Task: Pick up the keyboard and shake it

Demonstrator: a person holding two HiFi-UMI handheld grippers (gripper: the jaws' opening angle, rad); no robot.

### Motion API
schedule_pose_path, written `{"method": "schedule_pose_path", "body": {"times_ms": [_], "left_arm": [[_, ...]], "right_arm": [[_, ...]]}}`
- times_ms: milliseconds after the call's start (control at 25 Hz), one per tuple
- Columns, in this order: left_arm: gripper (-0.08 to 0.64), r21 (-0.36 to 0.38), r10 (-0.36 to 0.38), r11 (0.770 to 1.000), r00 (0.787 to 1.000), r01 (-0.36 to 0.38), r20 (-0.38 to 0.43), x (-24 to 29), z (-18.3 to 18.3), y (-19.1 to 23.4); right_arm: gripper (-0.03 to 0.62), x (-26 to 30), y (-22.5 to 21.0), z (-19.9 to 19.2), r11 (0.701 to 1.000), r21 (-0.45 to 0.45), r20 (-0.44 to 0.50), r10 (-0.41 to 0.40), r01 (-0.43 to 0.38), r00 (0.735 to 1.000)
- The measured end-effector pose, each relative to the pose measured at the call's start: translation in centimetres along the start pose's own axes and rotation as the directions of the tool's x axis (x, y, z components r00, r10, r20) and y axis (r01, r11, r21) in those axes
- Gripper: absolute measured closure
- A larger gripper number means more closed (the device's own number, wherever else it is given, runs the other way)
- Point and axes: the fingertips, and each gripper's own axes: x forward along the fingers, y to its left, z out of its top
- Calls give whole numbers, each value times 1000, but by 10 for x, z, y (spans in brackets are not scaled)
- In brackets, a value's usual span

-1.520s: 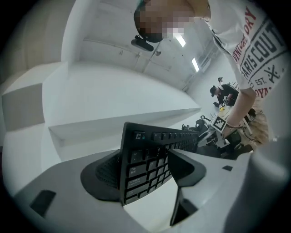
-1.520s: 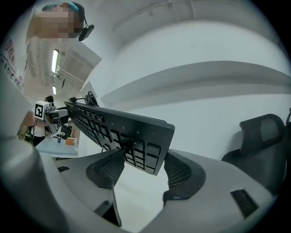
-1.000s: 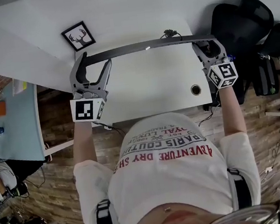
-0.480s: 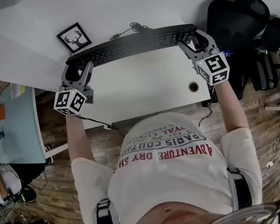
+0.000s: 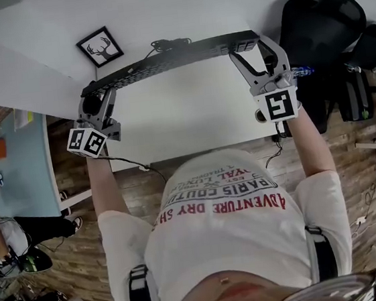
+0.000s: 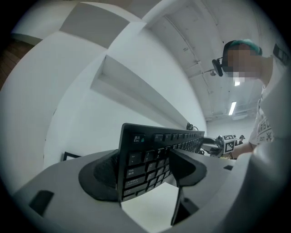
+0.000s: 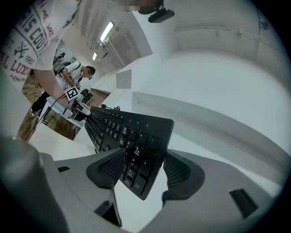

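A long black keyboard (image 5: 171,57) hangs in the air above the white desk (image 5: 184,120), held at both ends and slanting down toward the left. My left gripper (image 5: 94,96) is shut on its left end; in the left gripper view the Esc corner of the keyboard (image 6: 150,159) stands between the jaws of the left gripper (image 6: 141,170). My right gripper (image 5: 250,46) is shut on the right end. In the right gripper view the number-pad end of the keyboard (image 7: 127,132) is clamped by the right gripper (image 7: 144,170). The keyboard's cable (image 5: 166,44) trails behind it.
A framed deer picture (image 5: 99,48) leans at the desk's far left corner. The desk has a round cable hole (image 5: 259,114) near its right edge. A black office chair (image 5: 318,23) stands to the right and a pale blue table (image 5: 14,166) to the left.
The keyboard has moved away and leftward and turned: edge-on a second ago, key side up half a second ago, now tilted with its left end lower. Both grippers moved with it.
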Motion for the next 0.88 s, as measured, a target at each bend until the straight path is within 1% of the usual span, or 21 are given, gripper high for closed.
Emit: {"method": "schedule_pose_path", "body": {"times_ms": [40,120,200,360,520,560,680,800,840,880], "left_arm": [[231,6,-7,1000,1000,7,1,-1,0,0],[230,20,-28,999,1000,28,1,-5,-1,-1],[230,33,-52,998,999,52,-3,-9,-1,-3],[230,59,-90,994,996,90,-10,-16,2,-2],[230,73,-101,992,995,101,-8,-15,3,2],[230,74,-98,992,995,99,-8,-14,4,4],[230,70,-85,994,996,86,-15,-11,5,4],[230,75,-66,995,998,67,-23,-4,5,-5],[230,81,-54,995,998,56,-23,-2,6,-8],[230,87,-41,995,999,42,-22,-1,6,-10]], "right_arm": [[314,-3,3,0,1000,-24,6,-5,5,1000],[314,-9,8,-2,999,-45,13,-22,23,1000],[314,-14,14,-2,998,-46,38,-50,52,998],[314,-21,21,7,992,-49,116,-107,114,987],[314,-22,24,11,988,-65,156,-130,142,979],[314,-20,24,11,989,-54,150,-131,140,980],[314,-15,22,2,993,-12,92,-115,116,989],[314,-18,15,-8,996,11,41,-84,84,996],[314,-19,12,-11,997,37,35,-76,74,997],[314,-17,10,-13,994,83,43,-74,70,996]]}}
